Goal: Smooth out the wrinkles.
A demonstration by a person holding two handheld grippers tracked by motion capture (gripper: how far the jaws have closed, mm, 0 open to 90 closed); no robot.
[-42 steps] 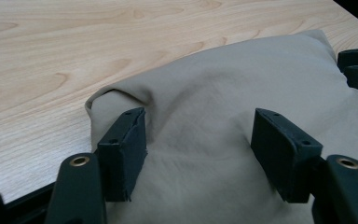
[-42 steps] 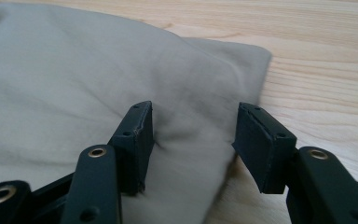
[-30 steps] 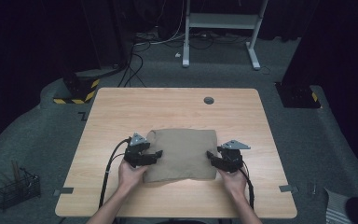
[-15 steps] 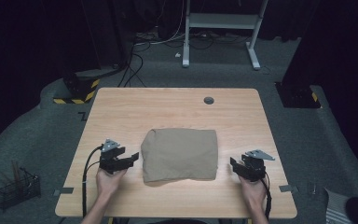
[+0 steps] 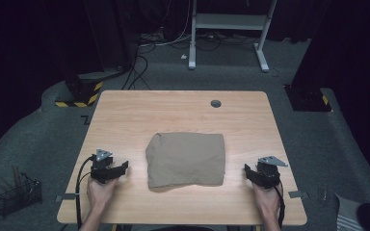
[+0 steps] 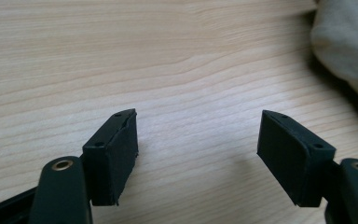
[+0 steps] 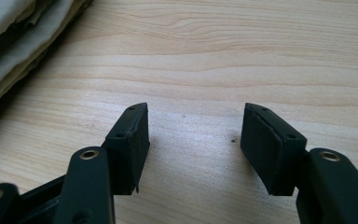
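Observation:
A folded tan cloth (image 5: pixel 186 160) lies flat at the middle of the wooden table (image 5: pixel 173 115). My left gripper (image 5: pixel 120 169) rests low over the table to the cloth's left, open, with bare wood between its jaws (image 6: pixel 198 135); the cloth's edge (image 6: pixel 345 42) shows at the upper right of the left gripper view. My right gripper (image 5: pixel 248 172) sits to the cloth's right, apart from it. Its jaws have just been opening and hold nothing (image 7: pixel 195 130). The cloth's stacked layers (image 7: pixel 14 37) show at the upper left of the right gripper view.
A round dark grommet (image 5: pixel 216 103) sits near the table's far edge. On the floor, a wire basket (image 5: pixel 17 195) stands at the left, a yellow-and-black striped block (image 5: pixel 77 94) beyond the table's left corner, and a white desk frame (image 5: pixel 231 29) at the back.
Both grippers have let go of the cloth's edges and drawn outward and toward the near edge, left one to the left, right one to the right. The cloth stays put.

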